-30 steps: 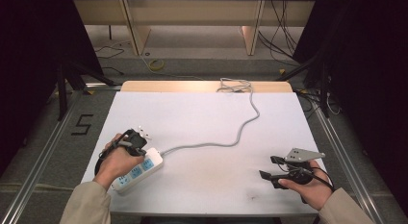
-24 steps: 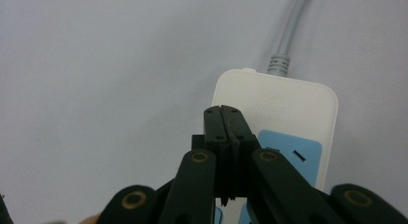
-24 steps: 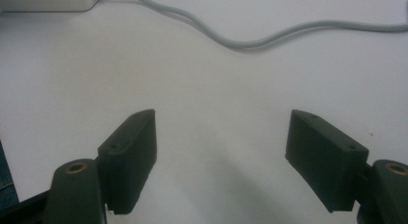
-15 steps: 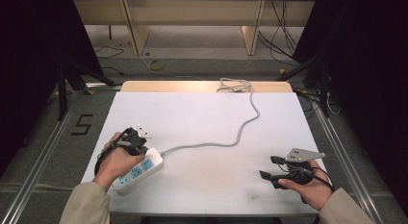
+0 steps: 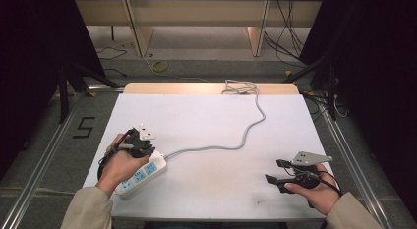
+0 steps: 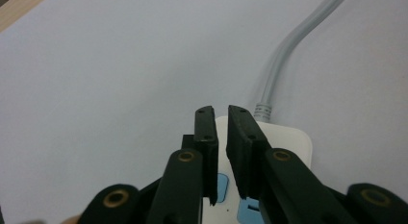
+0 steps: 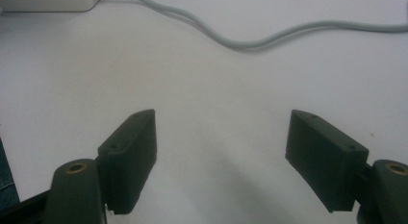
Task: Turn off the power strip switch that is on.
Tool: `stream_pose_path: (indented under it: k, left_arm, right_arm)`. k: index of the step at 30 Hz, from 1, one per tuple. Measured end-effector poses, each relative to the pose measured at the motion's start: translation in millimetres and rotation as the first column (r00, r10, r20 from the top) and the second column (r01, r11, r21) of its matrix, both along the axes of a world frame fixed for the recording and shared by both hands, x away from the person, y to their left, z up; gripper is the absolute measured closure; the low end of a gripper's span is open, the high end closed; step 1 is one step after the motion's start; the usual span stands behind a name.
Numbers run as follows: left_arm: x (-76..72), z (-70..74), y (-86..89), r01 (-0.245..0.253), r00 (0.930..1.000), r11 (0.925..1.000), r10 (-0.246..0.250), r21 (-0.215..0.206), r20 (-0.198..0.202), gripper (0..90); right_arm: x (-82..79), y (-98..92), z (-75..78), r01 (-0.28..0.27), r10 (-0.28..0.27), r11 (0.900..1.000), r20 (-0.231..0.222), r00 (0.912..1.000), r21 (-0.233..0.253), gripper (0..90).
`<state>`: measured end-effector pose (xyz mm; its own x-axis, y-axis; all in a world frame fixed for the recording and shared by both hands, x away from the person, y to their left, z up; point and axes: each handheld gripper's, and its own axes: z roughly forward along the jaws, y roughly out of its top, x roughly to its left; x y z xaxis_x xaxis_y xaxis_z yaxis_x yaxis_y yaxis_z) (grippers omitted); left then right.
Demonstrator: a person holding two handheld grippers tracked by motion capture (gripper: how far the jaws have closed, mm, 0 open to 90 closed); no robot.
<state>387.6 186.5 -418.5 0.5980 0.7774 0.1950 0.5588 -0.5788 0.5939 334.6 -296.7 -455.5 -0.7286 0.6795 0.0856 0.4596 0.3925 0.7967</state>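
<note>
L tongs [image 5: 139, 142] sit right over the cable end of the white power strip [image 5: 142, 174], jaws nearly together w/ just a thin slit between, nothing clamped in them. In left gripper view the L tongs [image 6: 221, 111] tips hover above the strip's [image 6: 288, 142] top face, blue sockets under the jaws, grey cord [image 6: 284, 56] exits just ahead of the tips & runs off up-right. Can't tell if tips touch the strip.

R tongs [image 5: 276, 171] well apart from strip, low over bare white counter [image 5: 206, 116], jaws spread wide, empty. In right gripper view R tongs [image 7: 221, 123] face plain counter [image 7: 211, 80]; cord [image 7: 250, 39] snakes across far ahead of them, strip's end [image 7: 48, 2] far ahead to upper left.

Cord [image 5: 246, 135] goes from strip across the counter btw both tongs to the far edge
</note>
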Motion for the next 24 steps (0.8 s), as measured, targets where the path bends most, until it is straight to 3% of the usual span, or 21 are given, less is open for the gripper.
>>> stream_pose_path:
  k: [11,24]
  left_arm:
    - [-3.3,2.7,-8.0,0.042,0.9985,0.9967,-0.040,-0.069,0.038,67.5]
    - [-7.7,7.4,-19.8,0.094,0.9925,0.9838,-0.080,-0.153,0.093,52.3]
  right_arm:
    - [0.1,0.2,-0.2,0.002,-0.002,1.000,-0.003,1.0000,0.003,27.1]
    - [-0.1,0.5,-0.3,0.002,-0.002,1.000,-0.004,1.0000,0.002,27.1]
